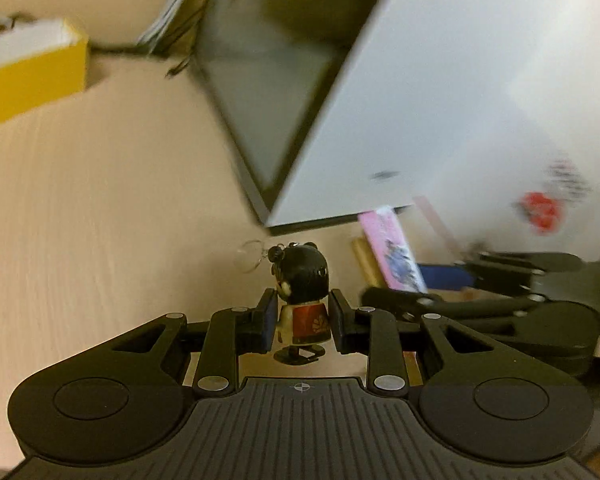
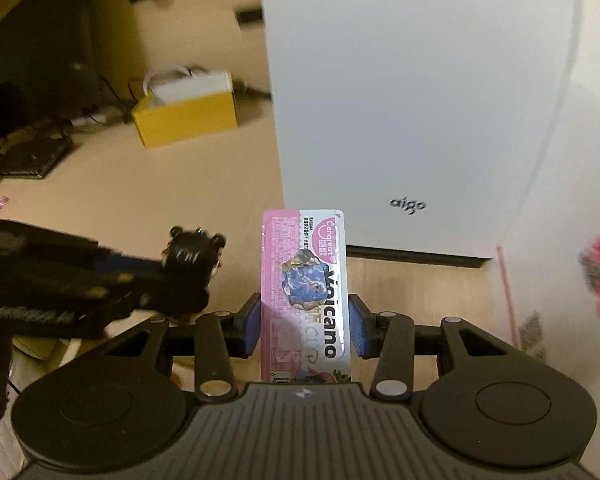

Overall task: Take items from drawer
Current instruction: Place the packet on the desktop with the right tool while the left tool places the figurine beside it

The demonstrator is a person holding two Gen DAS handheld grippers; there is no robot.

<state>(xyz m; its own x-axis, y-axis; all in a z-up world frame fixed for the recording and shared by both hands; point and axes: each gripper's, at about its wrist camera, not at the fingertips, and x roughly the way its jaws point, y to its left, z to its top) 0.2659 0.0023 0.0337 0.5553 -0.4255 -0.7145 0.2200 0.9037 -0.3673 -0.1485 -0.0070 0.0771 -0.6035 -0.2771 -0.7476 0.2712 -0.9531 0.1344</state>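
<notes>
Writing: we read "aigo" on the white case, low on its front, and "Cengreat" and "Volcano" on the pink packet; the smaller print on it is too fine for us.
Containers: we see a yellow box at ten o'clock in the right wrist view, white inside, with a white looped cord showing above its rim; what else it holds we cannot tell.
Pink packet: our right gripper clamps it, a blue pad on each long side. Its long axis runs from six to twelve o'clock, standing up out of the fingers, the "Cengreat" end uppermost.
Doll: in the left wrist view our left gripper clamps a small doll figure at the body. It stands upright, black-haired head at twelve o'clock, feet at six, a thin ring hanging off the head at ten o'clock.
Surroundings: both items are lifted over the pale wooden desk, in front of the white case.
</notes>
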